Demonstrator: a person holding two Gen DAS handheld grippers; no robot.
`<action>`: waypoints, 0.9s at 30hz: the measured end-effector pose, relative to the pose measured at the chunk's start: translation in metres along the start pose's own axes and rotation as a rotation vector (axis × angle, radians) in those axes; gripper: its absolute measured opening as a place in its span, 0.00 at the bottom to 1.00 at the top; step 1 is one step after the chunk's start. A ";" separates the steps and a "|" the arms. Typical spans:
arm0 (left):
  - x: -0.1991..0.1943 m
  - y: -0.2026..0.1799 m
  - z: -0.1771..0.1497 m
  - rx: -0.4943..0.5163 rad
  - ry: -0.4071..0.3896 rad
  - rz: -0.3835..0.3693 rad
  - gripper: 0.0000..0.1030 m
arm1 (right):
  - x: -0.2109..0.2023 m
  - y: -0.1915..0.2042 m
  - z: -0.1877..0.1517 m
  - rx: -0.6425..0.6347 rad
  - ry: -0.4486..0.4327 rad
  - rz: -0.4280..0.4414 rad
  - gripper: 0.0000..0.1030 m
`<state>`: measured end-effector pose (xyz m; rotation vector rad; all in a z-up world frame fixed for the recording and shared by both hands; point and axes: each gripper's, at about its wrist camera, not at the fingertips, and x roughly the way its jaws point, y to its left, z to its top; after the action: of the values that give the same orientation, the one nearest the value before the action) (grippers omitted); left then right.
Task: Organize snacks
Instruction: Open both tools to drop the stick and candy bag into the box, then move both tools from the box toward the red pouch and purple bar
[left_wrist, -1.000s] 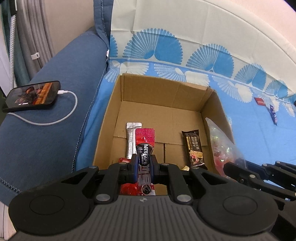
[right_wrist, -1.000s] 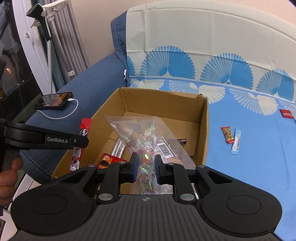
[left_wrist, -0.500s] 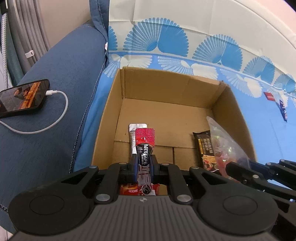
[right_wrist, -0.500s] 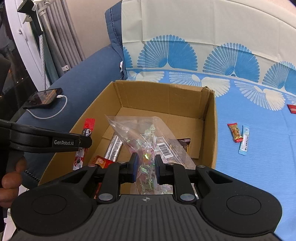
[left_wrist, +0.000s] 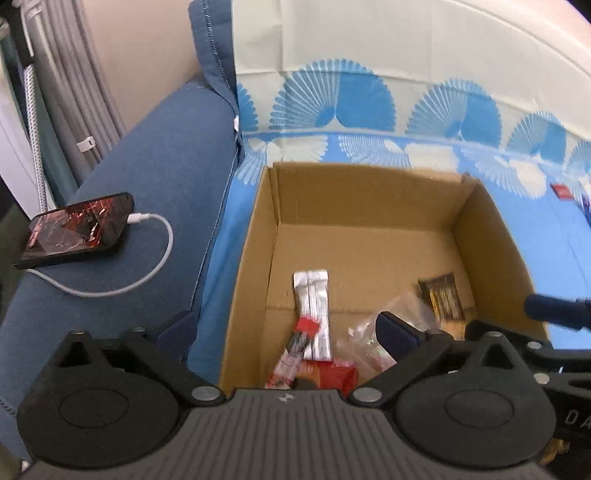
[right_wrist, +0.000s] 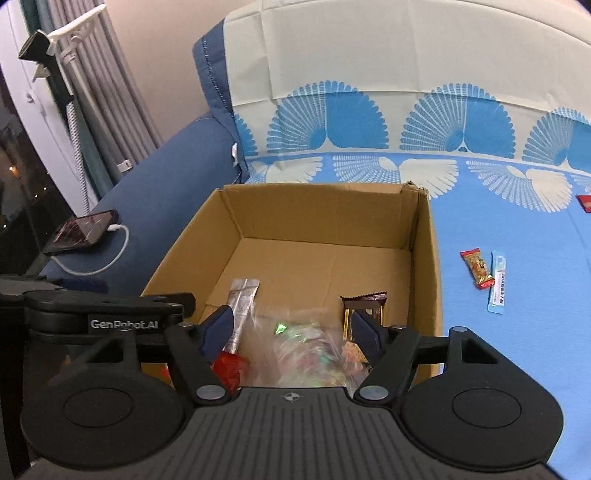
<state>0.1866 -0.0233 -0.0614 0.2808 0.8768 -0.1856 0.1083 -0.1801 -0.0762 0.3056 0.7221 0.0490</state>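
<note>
Candy bag (right_wrist: 306, 350): clear, crinkly, light, slippery film over loose sweets; lies in the box (right_wrist: 325, 210), just ahead of the right hand-held gripper (right_wrist: 291, 332), whose jaws are opening, pads off it. Best pinched at the gathered top.

Red stick sachet (left_wrist: 295, 347): thin, floppy, light; lies below the left hand-held gripper (left_wrist: 288, 332), whose jaws are opening, nothing between them. Pinch mid-length.
</note>
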 end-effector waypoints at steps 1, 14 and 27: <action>-0.001 -0.001 -0.003 0.008 0.017 0.002 1.00 | -0.002 0.001 -0.002 -0.007 0.010 0.001 0.76; -0.074 0.000 -0.070 -0.066 0.087 -0.019 1.00 | -0.077 0.017 -0.055 0.002 0.019 -0.091 1.00; -0.149 -0.007 -0.098 -0.056 -0.025 -0.021 1.00 | -0.155 0.037 -0.073 -0.064 -0.122 -0.116 1.00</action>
<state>0.0204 0.0079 -0.0063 0.2170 0.8595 -0.1832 -0.0539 -0.1486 -0.0177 0.2039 0.6144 -0.0559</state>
